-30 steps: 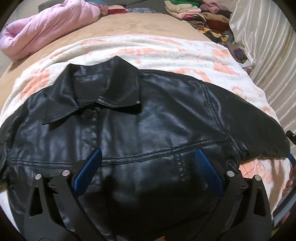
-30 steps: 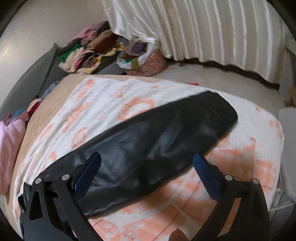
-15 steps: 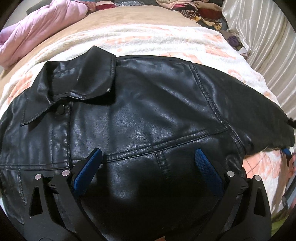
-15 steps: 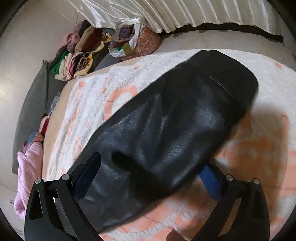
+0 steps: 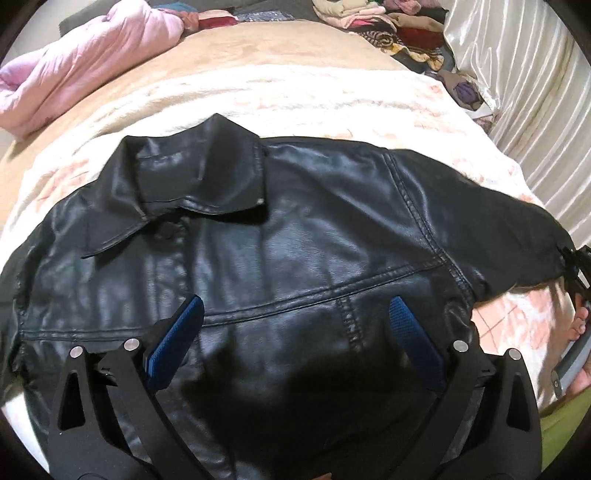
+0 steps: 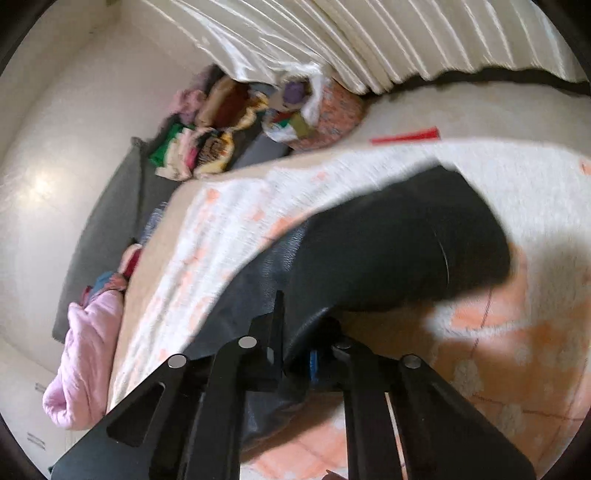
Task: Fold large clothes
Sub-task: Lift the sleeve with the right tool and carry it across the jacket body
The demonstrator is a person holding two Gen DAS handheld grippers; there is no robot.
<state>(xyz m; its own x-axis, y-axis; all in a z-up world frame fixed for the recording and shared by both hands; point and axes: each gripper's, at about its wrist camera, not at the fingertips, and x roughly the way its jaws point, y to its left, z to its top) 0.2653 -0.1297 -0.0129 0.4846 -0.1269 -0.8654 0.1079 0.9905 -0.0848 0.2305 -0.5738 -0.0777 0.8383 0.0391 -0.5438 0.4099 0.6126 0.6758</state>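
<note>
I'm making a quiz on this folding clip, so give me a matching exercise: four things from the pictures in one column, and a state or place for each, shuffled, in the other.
Things:
1. left gripper
2. right gripper
3. black jacket
4. pink quilt

States or places:
A. spread on the blanket
B. bunched at the bed's far edge
C. open above the jacket
D. shut on the sleeve

Pairs: 1-C, 2-D, 3-A, 4-B

Bedroom: blanketed bed (image 5: 295, 88), curtain (image 6: 332, 33).
</note>
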